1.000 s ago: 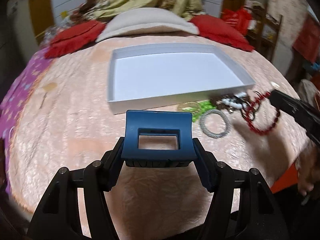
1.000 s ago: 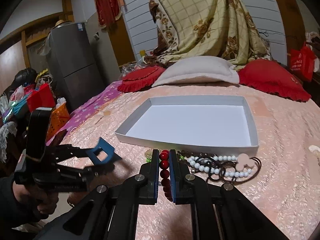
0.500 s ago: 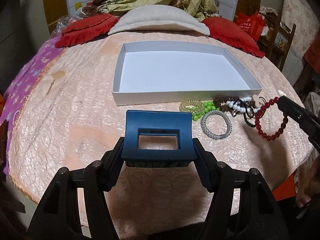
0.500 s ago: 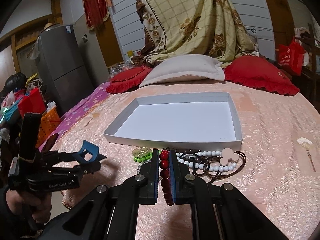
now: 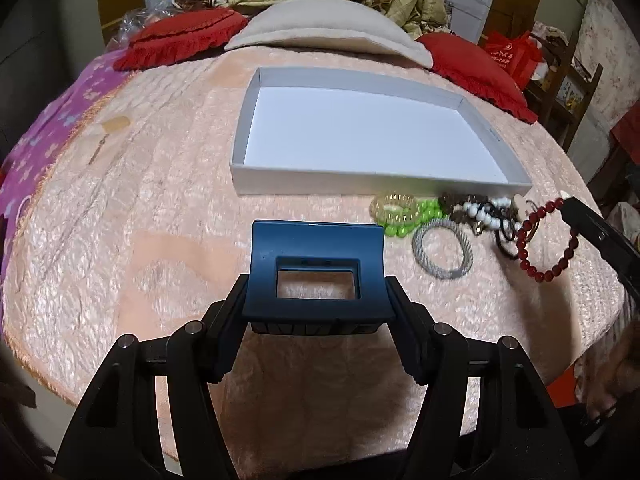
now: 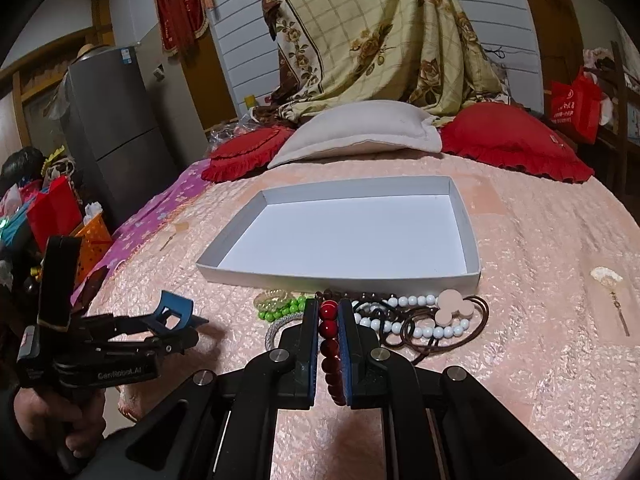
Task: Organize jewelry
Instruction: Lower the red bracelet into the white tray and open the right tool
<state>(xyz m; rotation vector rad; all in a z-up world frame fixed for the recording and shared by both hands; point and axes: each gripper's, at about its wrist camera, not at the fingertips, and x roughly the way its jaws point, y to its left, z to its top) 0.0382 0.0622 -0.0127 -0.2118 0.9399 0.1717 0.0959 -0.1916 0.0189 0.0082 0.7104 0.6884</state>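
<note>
A: Status on both?
B: Left gripper (image 5: 316, 300) is clamping the blue hair claw clip (image 5: 316, 268) across its width, jaws spread about midway, hovering over the pink bedspread (image 5: 140, 220) short of the white tray (image 5: 240, 178).
A: Right?
B: Right gripper (image 6: 329, 344) is pinching the red bead bracelet (image 6: 329, 332), jaws nearly closed; the loop is dangling just above the pile: green beads (image 6: 280, 310), white bead strand (image 6: 416, 302), grey braided ring (image 5: 442, 254).
A: Tray?
B: Holding nothing, just beyond the pile.
A: Advice?
B: I'm thinking: lift the red loop clear before moving so it isn't snagging the brown cords (image 6: 444, 328). Then carry over the tray wall and release low. Clip going to the far side, apart from the beads.
</note>
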